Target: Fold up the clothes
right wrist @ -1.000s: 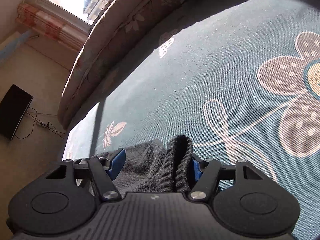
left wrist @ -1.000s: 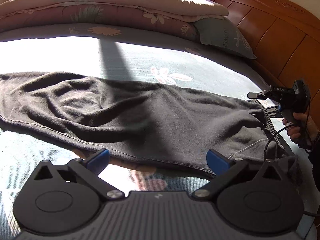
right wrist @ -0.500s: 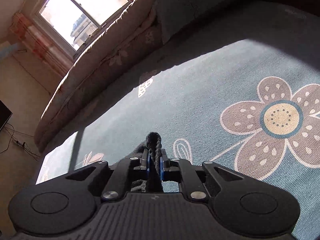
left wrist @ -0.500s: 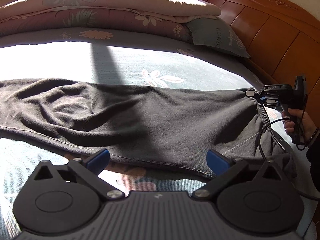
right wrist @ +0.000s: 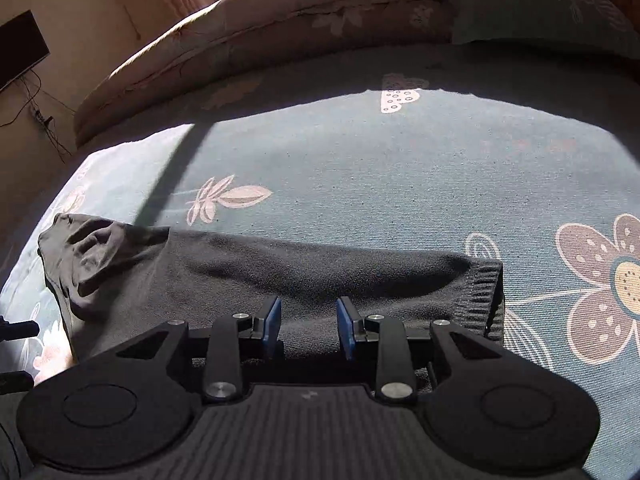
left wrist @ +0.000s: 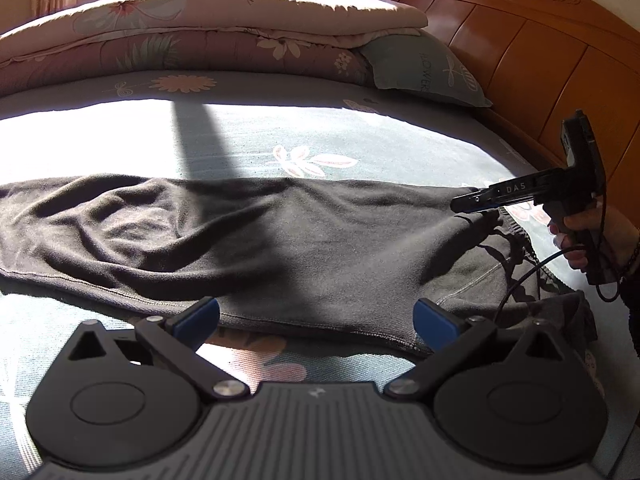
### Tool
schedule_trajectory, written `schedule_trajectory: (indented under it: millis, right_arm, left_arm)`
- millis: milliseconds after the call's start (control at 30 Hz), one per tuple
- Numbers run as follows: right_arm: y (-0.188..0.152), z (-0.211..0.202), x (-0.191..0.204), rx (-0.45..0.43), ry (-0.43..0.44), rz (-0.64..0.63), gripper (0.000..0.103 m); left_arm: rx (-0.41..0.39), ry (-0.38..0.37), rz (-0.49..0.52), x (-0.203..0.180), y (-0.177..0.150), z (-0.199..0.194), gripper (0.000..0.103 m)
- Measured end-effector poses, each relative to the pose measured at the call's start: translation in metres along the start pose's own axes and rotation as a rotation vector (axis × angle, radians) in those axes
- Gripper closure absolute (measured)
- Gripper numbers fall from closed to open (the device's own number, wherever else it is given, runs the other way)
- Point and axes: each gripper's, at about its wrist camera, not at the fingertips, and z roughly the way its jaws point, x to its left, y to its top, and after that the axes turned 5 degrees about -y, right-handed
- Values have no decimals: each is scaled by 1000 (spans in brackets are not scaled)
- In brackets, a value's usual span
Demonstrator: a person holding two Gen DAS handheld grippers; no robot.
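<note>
Dark grey trousers (left wrist: 248,240) lie stretched across the bed from left to right, the ribbed waistband at the right end. My left gripper (left wrist: 316,318) is open and empty, hovering just in front of the trousers' near hem. My right gripper (right wrist: 308,326) is partly open and empty, above the cloth near the ribbed waistband (right wrist: 480,300). It also shows in the left wrist view (left wrist: 472,204), hand-held over the waistband end. The trousers (right wrist: 240,272) lie flat under it.
The bed has a teal flowered sheet (left wrist: 320,136). A folded pink quilt (left wrist: 200,36) and a teal pillow (left wrist: 424,68) lie at the far side. A wooden headboard (left wrist: 532,52) rises on the right. A dark screen (right wrist: 20,52) stands on the floor beyond the bed.
My right gripper was shut on the waistband half a second ago; it has opened, let the waistband drop flat and lifted back. The trousers now lie straighter. My left gripper stayed open.
</note>
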Motion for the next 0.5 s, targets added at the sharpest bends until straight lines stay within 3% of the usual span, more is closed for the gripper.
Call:
schedule_trajectory:
  millis: [67,133,267,433,500]
  right_arm:
    - [2,23,4,17,-42,-14,69]
    - [10,33,6,-29,-85,-51,72]
    - [26,24,5,-28,-104,7,69]
    - [1,-57,18,-71,-82,-56,50]
    - [-18,-89,23,-75,-99,-79,48]
  left_arm:
    - [4,3,6,-1,0,-1,1]
    - [4,11,13,-1,0,-3,1]
    - [-6,28,29,-3,-2,-12,1]
    - [-15,45,51,-6,-4,-22,1]
    - [-10,44,61,-10,-7,-26,1]
